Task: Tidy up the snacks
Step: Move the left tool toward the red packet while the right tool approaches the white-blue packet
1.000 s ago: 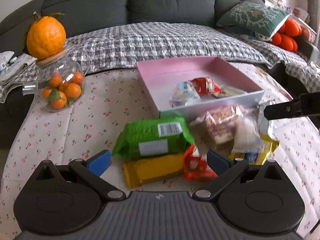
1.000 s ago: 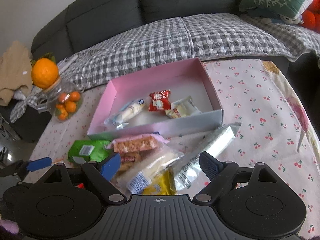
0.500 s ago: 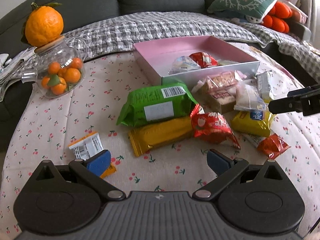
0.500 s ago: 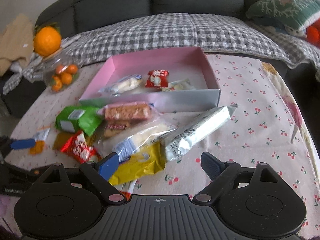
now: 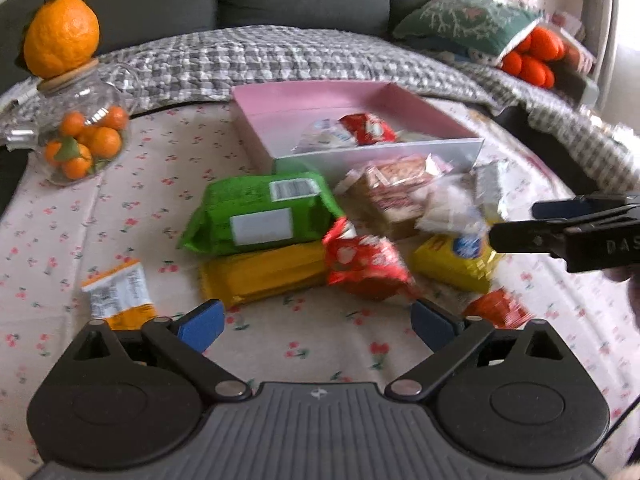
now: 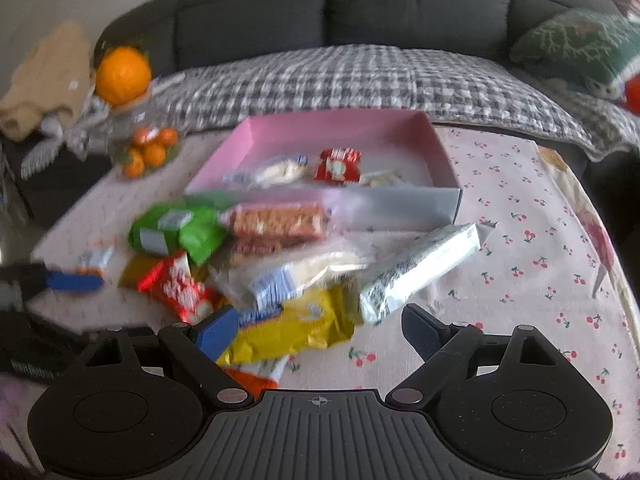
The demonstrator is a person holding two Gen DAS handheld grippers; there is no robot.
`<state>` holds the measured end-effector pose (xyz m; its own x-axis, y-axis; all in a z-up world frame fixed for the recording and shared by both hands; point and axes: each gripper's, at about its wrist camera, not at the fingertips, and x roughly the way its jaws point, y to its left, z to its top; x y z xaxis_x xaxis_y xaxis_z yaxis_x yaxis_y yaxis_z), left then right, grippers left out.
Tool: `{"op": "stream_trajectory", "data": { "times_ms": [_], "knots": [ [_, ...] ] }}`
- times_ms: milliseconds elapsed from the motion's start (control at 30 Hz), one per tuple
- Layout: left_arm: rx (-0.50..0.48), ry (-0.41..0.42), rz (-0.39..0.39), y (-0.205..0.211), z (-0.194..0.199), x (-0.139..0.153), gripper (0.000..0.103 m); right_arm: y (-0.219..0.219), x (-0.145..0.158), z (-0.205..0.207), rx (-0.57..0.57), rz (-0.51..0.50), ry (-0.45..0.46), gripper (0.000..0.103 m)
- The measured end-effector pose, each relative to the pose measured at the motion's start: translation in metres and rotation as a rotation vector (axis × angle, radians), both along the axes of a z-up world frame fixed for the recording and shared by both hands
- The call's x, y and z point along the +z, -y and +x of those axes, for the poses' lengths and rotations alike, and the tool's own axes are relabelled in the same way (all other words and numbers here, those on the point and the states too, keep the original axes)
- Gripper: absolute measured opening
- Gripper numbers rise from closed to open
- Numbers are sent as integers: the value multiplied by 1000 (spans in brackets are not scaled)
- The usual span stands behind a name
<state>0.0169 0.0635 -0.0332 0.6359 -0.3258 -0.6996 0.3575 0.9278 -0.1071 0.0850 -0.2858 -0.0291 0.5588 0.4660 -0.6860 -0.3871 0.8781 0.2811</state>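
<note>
- Snack pile: loose packets lie on the cherry-print tablecloth (image 5: 132, 204) just in front of the pink box (image 6: 438, 148); the green packet (image 5: 260, 212) rests on the yellow bar (image 5: 264, 272); the red wrapper (image 5: 360, 260) touches both; the long white packet (image 6: 420, 268) lies apart to the right.
- Box contents: three packets already sit inside; most of the sorting is judged outstanding.
- Left gripper (image 5: 316, 320): jaws wide apart, nothing held; compared with a second ago it has backed off the pile, so the orange-and-white sachet (image 5: 118, 292) now shows near its left finger.
- Right gripper (image 6: 316, 330): jaws wide apart, empty; it too has withdrawn, hovering over the yellow packet (image 6: 292, 328).
- Implication: no grasp is in progress; a next packet is probably being selected.
</note>
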Motion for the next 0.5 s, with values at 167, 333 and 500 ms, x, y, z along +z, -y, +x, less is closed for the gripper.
{"op": "stream_trajectory", "data": {
  "times_ms": [167,333,500],
  "knots": [
    [1,-46,-121,4,6,-2,81,10,-1,15,-54,143,-102,89],
    [8,-107,-218,8,14,-7,66,14,-3,27,-74,265,-189,73],
    [22,-127,-261,11,20,-11,60,14,-12,37,-100,324,-275,63]
  ]
}}
